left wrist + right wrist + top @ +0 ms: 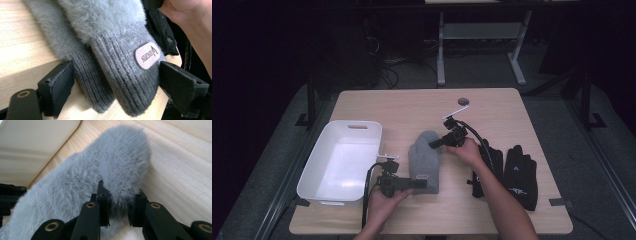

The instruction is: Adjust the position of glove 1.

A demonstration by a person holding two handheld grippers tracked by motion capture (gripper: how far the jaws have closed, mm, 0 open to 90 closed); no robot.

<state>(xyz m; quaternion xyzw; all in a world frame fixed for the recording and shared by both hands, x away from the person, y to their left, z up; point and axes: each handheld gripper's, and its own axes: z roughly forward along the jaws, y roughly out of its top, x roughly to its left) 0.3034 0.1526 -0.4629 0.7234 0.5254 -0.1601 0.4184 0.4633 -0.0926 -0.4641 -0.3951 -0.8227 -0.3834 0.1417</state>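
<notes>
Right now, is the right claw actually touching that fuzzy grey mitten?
Touching. In the right gripper view, the right claw has both pads pressed into the fuzzy thumb of the grey mitten, and the fur is squeezed narrow between them.

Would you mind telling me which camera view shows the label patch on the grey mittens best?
The left gripper view: the label patch sits close and sharp on the ribbed cuff, its lettering visible. In the high view it is a tiny pale spot. The right gripper view looks at the mittens' fluffy end instead.
</notes>
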